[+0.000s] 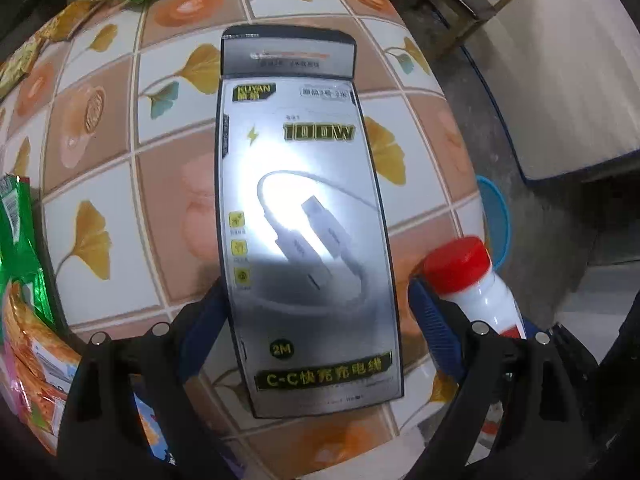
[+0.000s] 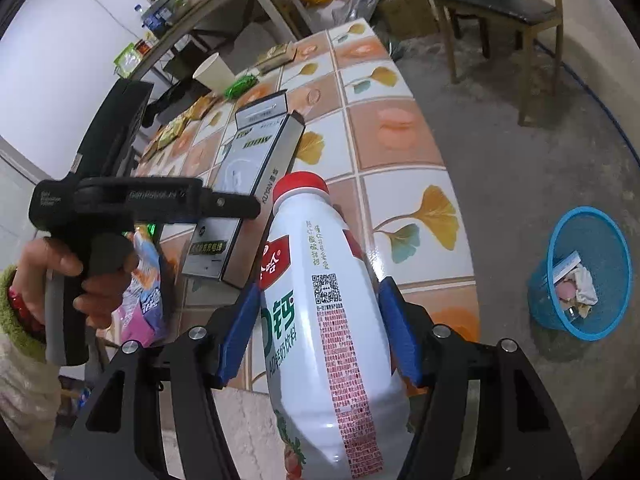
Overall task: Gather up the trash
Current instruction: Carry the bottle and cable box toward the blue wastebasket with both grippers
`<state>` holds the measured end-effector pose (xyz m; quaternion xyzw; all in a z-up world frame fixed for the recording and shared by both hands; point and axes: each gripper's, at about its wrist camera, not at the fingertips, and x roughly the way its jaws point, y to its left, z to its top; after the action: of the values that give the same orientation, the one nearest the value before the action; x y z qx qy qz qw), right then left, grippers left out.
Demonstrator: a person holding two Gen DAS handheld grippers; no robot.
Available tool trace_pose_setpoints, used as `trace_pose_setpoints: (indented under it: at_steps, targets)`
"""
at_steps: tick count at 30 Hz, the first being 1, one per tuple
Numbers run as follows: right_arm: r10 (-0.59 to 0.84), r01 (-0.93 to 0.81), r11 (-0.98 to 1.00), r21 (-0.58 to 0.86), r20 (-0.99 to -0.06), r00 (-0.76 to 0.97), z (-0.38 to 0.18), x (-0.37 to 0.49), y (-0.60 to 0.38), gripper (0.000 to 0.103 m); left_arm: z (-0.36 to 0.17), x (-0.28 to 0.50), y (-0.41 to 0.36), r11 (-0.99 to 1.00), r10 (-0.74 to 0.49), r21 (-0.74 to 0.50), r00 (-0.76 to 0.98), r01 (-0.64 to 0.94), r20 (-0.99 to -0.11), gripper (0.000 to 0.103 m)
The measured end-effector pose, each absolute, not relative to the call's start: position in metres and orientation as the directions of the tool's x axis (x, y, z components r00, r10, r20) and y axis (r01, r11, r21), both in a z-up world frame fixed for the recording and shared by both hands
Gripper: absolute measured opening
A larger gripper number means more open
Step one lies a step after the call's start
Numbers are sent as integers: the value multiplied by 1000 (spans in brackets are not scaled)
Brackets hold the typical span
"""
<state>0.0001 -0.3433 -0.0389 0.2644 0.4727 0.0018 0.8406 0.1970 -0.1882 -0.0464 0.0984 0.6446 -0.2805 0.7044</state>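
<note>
The right gripper (image 2: 318, 320) pinches a white plastic drink bottle with a red screw cap (image 2: 320, 312): its blue pads (image 2: 400, 336) press on both sides of the body, and the bottle lies between them with its cap pointing away over the table edge. The left gripper (image 1: 312, 316) holds a flat silver-grey cardboard cable box printed with a white charging cable (image 1: 304, 216). Its left pad meets the box edge, but beside the right pad a sliver of tablecloth shows, so the left wrist view alone leaves the grip unsure. The right wrist view settles it, showing the box lifted clear of the table in that gripper.

Only the right wrist view shows the person's hand (image 2: 80, 280) on the left gripper's grey handle, with a fuzzy green-and-cream sleeve at the wrist. It also shows the round blue mesh waste basket (image 2: 580, 272) in full, standing on the concrete floor well apart from the table, with scraps inside. The left wrist view catches just a blue arc of it beyond the table edge.

Both views show the table under a tablecloth of orange and white squares with ginkgo leaves (image 2: 400, 140). At its far end stand a white paper cup (image 2: 214, 72) and a crumpled green foil wrapper (image 2: 240, 85), just beside each other.
</note>
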Motion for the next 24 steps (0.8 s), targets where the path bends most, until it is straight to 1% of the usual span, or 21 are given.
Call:
trace_pose_setpoints:
  at_steps: [5, 8, 10, 17, 18, 24]
  targets:
    - [299, 243, 839, 487, -785, 543, -42, 0, -349, 60, -48, 196, -201, 815, -220, -139, 78, 562, -972, 85]
    - [314, 251, 822, 511, -774, 550, -44, -6, -353, 60, -54, 196, -209, 783, -177, -74, 107, 617, -978, 85]
    - [328, 261, 806, 531, -768, 550, -46, -10, -357, 60, -53, 200, -205, 789, -160, -49, 129, 612, -979, 85]
    - [347, 248, 807, 537, -769, 538, -47, -6, -356, 60, -52, 206, -209, 794, -149, -13, 174, 607, -973, 85]
    - [354, 243, 804, 542, -766, 537, -48, -5, -356, 60, -50, 205, -210, 792, -154, -12, 181, 610, -971, 82]
    - [385, 249, 772, 585, -742, 549, -52, -5, -360, 60, -47, 192, -216, 774, -197, -35, 187, 632, -962, 82]
